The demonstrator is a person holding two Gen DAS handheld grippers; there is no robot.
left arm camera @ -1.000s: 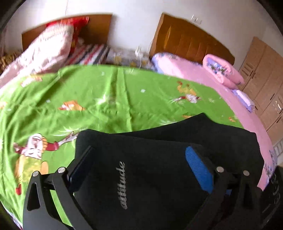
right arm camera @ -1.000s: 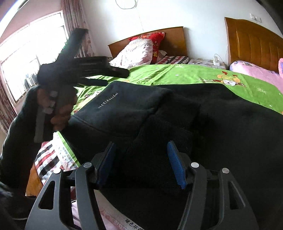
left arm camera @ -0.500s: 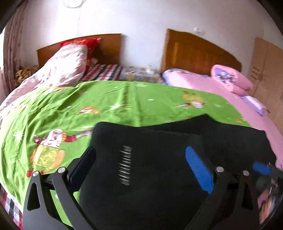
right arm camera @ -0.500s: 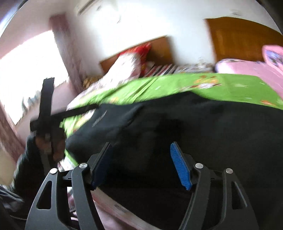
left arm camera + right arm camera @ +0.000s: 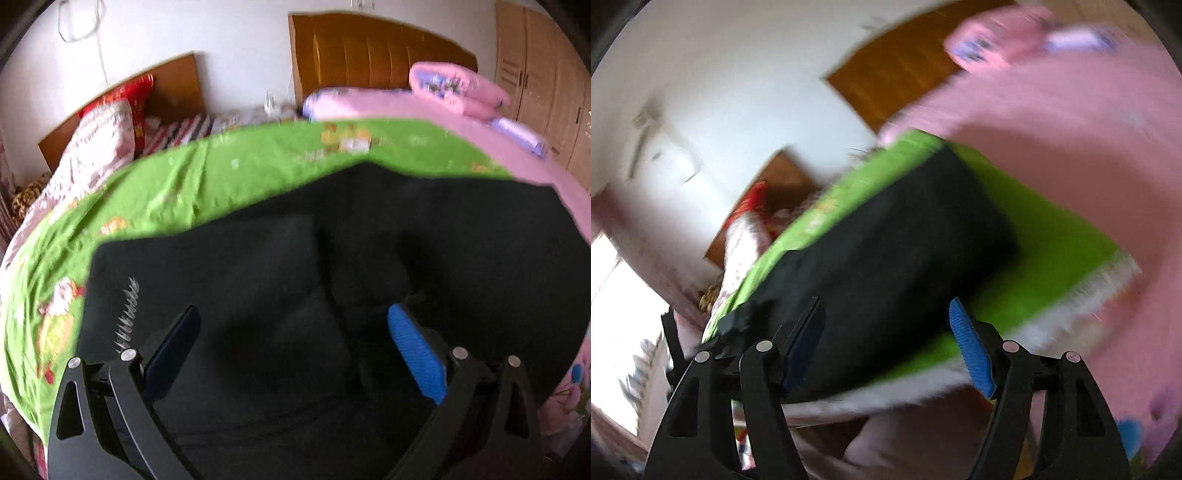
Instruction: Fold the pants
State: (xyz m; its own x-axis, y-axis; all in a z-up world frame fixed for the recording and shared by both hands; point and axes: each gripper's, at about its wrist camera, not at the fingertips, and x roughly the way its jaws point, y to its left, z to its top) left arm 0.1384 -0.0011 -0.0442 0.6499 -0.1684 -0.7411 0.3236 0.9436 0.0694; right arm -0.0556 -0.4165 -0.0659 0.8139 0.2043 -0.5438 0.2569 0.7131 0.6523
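Pants: black, lying in a thick folded bundle on the green sheet near the bed's front edge; we see pale lettering near their left border
Left gripper: we find its jaws standing wide above the bundle, the dark cloth showing between them, no pad pressing on it
Right gripper: rolled to a steep tilt in a blurred view, jaws opening, nothing pinched; the black fabric lies beyond the fingertips
Pink bedding: on the neighbouring side, well apart from the garment
Stage, in our judgement: bundle released; fold largely made
Risk one: we expect thick fabric to spring open if no pad presses it flat
Risk two: a swinging right finger may catch an edge and drag the layers askew
Risk three: sitting near the mattress edge, the bundle could slip off
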